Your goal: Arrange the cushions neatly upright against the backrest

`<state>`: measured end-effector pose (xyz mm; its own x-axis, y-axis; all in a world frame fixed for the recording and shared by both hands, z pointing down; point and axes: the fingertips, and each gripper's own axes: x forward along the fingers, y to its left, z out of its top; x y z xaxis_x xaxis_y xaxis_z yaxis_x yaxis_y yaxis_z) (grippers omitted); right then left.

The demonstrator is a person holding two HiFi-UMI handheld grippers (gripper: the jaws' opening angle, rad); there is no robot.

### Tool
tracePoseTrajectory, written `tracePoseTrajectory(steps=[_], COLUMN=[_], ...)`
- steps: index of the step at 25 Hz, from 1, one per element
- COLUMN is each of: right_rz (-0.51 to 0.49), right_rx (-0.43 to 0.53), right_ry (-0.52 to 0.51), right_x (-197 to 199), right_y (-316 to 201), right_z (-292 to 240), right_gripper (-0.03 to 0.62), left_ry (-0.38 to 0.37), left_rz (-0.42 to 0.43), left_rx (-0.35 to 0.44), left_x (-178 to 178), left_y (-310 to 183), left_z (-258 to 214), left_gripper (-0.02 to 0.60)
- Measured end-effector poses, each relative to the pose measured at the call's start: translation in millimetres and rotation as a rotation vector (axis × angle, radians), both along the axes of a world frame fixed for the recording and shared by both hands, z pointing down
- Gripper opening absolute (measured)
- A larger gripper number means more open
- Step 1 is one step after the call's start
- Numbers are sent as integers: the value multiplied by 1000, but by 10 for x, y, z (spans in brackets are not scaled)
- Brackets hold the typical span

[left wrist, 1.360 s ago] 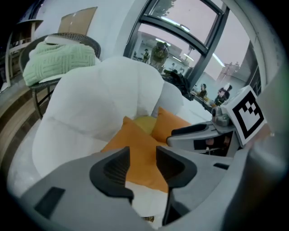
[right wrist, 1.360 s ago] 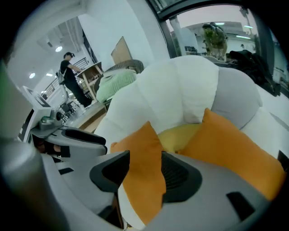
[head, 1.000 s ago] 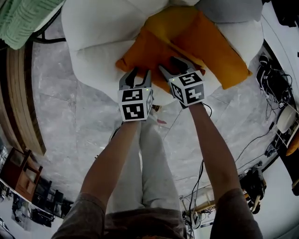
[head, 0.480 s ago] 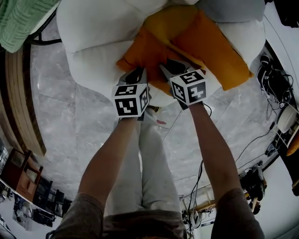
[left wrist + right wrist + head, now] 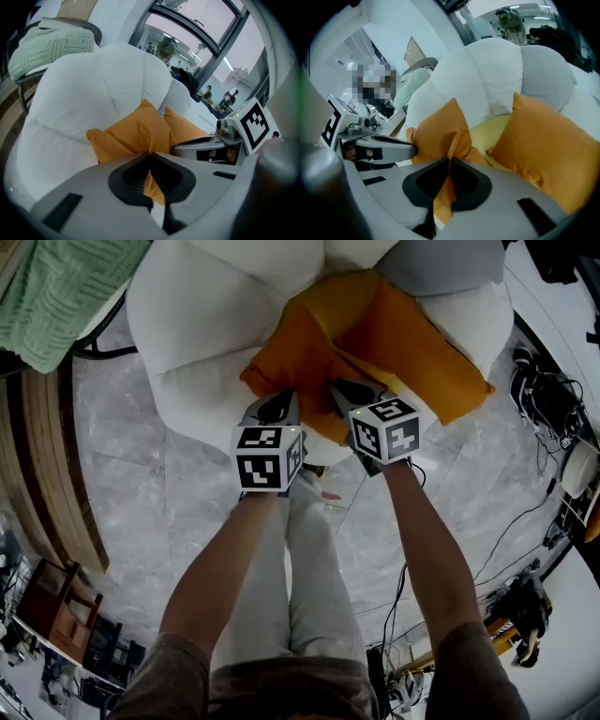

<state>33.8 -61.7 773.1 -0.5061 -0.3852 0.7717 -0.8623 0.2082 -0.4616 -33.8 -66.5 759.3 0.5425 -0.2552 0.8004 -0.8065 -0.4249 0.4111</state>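
Note:
A flat orange cushion [image 5: 295, 357] lies on the white armchair's seat [image 5: 192, 381]. Its near edge is pinched by both grippers. My left gripper [image 5: 272, 409] is closing, and orange fabric [image 5: 133, 133] is squeezed between its pads [image 5: 150, 157]. My right gripper [image 5: 345, 395] is closing on the same edge a little to the right, with fabric [image 5: 440, 133] bunched in its jaws [image 5: 449, 161]. A second orange cushion [image 5: 422, 348] leans at the right. A yellow cushion [image 5: 342, 296] lies behind both, and a grey cushion [image 5: 441, 263] is against the backrest [image 5: 487, 75].
A green knitted blanket [image 5: 66, 292] lies on a round side table left of the chair. The marble floor [image 5: 122, 493] surrounds the seat. Cables and gear [image 5: 548, 395] clutter the right side. The person's legs [image 5: 309, 577] stand right in front of the seat.
Both grippers went from wide open to closed on the orange cushion's near edge. The hands stayed in nearly the same place at the seat's front.

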Motion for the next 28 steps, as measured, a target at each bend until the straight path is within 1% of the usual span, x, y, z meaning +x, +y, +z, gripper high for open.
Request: tracePoseTrajectory(steps=[4, 11, 15, 20, 25, 28], right_rz=[20, 81, 135, 182, 178, 167], right_rx=[29, 111, 141, 185, 223, 247], right_ry=[4, 13, 20, 26, 23, 21], right_x=[-18, -49, -67, -50, -17, 5], right_y=[-211, -726, -947, -1228, -1502, -1664], right_z=[-286, -846, -1175, -1509, -1681, -1733], right_gripper=[34, 29, 29, 28, 27, 28], left_ry=[-3, 7, 16, 29, 26, 28], left_rz=[45, 103, 132, 136, 129, 104], left_rx=[48, 144, 188, 230, 278, 300], left_x=[-9, -33, -42, -25, 15, 40], left_y=[-247, -827, -1101, -1400, -1701, -1883], left_z=[-330, -919, -1261, -1608, -1799, -1862], left_gripper=[17, 15, 15, 15, 15, 15])
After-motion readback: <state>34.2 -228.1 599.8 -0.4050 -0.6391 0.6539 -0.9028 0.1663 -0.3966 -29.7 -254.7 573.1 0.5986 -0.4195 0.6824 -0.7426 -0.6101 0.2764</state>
